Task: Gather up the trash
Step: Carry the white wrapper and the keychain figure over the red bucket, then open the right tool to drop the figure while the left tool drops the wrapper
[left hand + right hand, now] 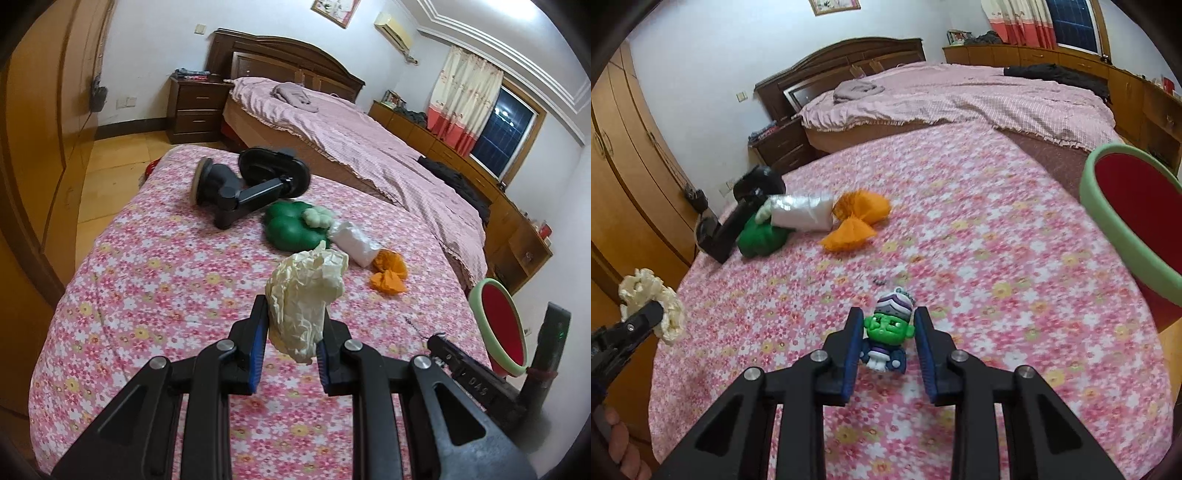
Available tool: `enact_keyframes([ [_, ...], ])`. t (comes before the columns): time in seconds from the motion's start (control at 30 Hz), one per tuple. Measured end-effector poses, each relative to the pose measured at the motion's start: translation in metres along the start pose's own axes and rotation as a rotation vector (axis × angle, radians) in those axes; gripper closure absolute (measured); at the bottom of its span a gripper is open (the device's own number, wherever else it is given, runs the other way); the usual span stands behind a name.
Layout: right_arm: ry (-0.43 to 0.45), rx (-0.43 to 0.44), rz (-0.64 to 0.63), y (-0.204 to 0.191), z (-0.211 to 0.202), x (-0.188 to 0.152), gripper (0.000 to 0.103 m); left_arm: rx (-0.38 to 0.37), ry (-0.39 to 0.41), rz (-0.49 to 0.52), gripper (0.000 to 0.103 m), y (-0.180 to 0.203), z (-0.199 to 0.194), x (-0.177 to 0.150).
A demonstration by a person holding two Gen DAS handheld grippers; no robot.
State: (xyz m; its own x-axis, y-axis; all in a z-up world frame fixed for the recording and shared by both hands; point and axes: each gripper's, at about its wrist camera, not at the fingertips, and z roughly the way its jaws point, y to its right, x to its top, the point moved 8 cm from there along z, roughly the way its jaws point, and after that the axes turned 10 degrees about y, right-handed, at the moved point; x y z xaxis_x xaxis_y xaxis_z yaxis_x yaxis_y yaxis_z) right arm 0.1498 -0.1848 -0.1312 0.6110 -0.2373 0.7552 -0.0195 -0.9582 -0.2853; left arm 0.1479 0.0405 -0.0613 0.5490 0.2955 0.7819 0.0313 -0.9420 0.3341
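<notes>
My left gripper (293,314) is shut on a crumpled cream paper ball (306,291), held above the pink floral bedspread (166,295); the same paper ball (650,306) shows at the left edge of the right wrist view. My right gripper (888,319) is shut on a small green-faced toy figure (886,328), its pads meeting both sides of the head, low over the bedspread (997,258). Orange crumpled paper (389,273) (857,218) and a white packet (354,240) (803,214) lie further up the bed. A red bin with a green rim (498,325) (1134,221) stands at the right.
A green plush (291,225) (759,240) and a black suction-cup holder (243,184) (738,218) lie beside the packet. A larger bed with a pink cover (369,140) stands behind. Wooden wardrobes (44,147) line the left side.
</notes>
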Motion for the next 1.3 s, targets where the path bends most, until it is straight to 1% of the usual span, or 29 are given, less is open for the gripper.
enact_keyframes([
  [0.17,0.045,-0.019,0.021,0.022,-0.024,0.016,0.072,-0.053,-0.021,0.017,0.080,0.023,0.004,0.001],
  [0.33,0.093,-0.054,0.053,0.052,-0.047,0.035,0.072,-0.085,-0.025,0.055,0.080,0.048,0.004,0.003],
  [0.53,0.157,-0.099,0.084,0.089,-0.071,0.059,0.072,-0.146,-0.031,0.090,0.080,0.087,0.010,0.006],
  [0.67,0.176,-0.129,0.110,0.114,-0.081,0.070,0.072,-0.189,-0.049,0.112,0.080,0.117,0.018,0.005],
  [0.9,0.200,-0.189,0.176,0.164,-0.095,0.081,0.072,-0.259,-0.083,0.175,0.080,0.174,0.035,0.002],
  [1.03,0.199,-0.224,0.209,0.192,-0.098,0.082,0.072,-0.306,-0.102,0.217,0.080,0.210,0.045,-0.004],
  [1.17,0.206,-0.279,0.203,0.215,-0.102,0.083,0.072,-0.346,-0.116,0.255,0.080,0.241,0.053,-0.012],
  [1.3,0.210,-0.302,0.209,0.234,-0.103,0.082,0.072,-0.376,-0.141,0.293,0.080,0.271,0.063,-0.024],
])
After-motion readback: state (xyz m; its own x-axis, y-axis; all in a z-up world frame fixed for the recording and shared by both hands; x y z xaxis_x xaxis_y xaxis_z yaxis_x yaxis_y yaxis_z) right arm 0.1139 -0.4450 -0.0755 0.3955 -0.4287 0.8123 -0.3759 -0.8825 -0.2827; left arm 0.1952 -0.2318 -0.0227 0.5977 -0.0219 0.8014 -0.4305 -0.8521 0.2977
